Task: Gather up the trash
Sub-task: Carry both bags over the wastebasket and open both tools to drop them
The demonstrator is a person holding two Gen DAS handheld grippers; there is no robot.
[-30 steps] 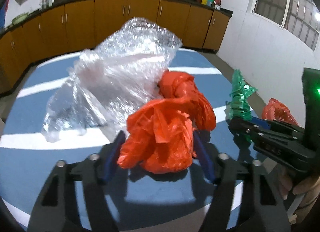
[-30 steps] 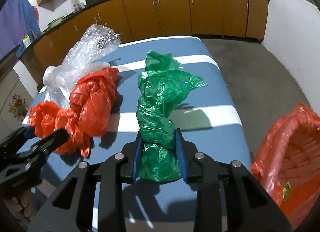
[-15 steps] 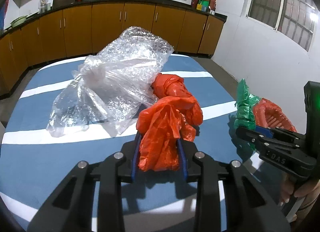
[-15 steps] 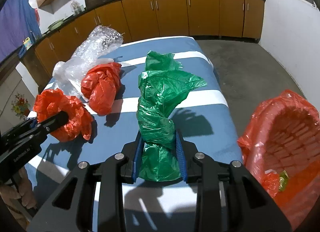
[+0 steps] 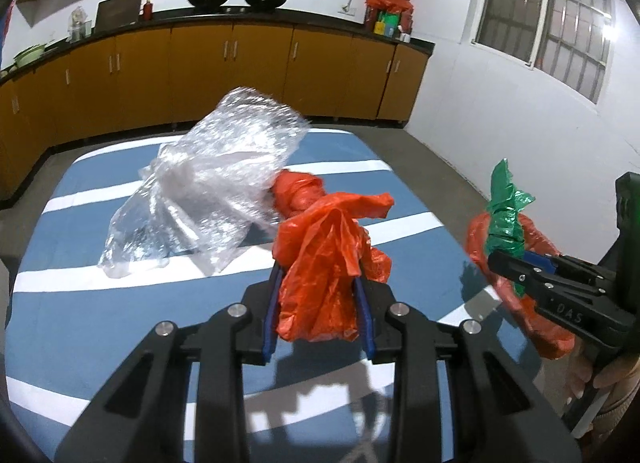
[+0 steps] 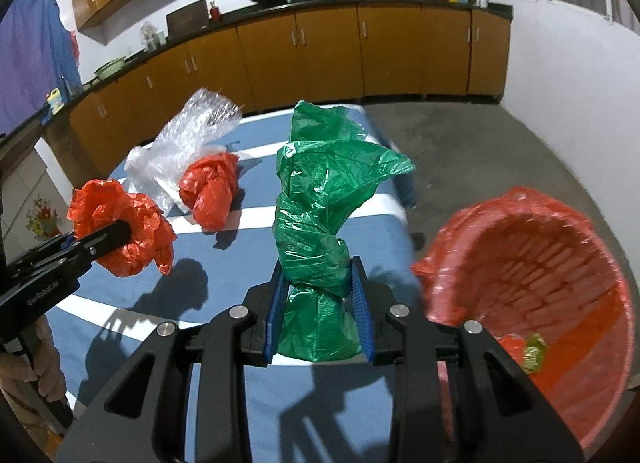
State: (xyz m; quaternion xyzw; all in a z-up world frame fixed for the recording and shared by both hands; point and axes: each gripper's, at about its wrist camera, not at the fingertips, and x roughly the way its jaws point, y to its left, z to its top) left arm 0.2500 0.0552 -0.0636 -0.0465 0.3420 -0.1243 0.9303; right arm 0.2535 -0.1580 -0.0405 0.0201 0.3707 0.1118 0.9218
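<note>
Left wrist view: the left gripper (image 5: 318, 319) is clamped on a crumpled orange bag (image 5: 326, 263), held clear of the blue-and-white striped table (image 5: 80, 327). Behind it, a clear plastic bag (image 5: 208, 191) and a second orange bag (image 5: 294, 191) lie touching on the table. Off to the right, the right gripper (image 5: 516, 267) carries a green bag (image 5: 504, 215) in front of the orange bin.

Right wrist view: jaws pinched tight on the twisted green bag (image 6: 320, 231), lifted above the table edge. The orange bin (image 6: 560, 303) sits low on the right beside the table, mouth open, a few scraps at the bottom.

Both pieces are picked up, so this looks like the carry to the bin. Next up: swing the green bag over the bin's mouth and release, then the orange one.
</note>
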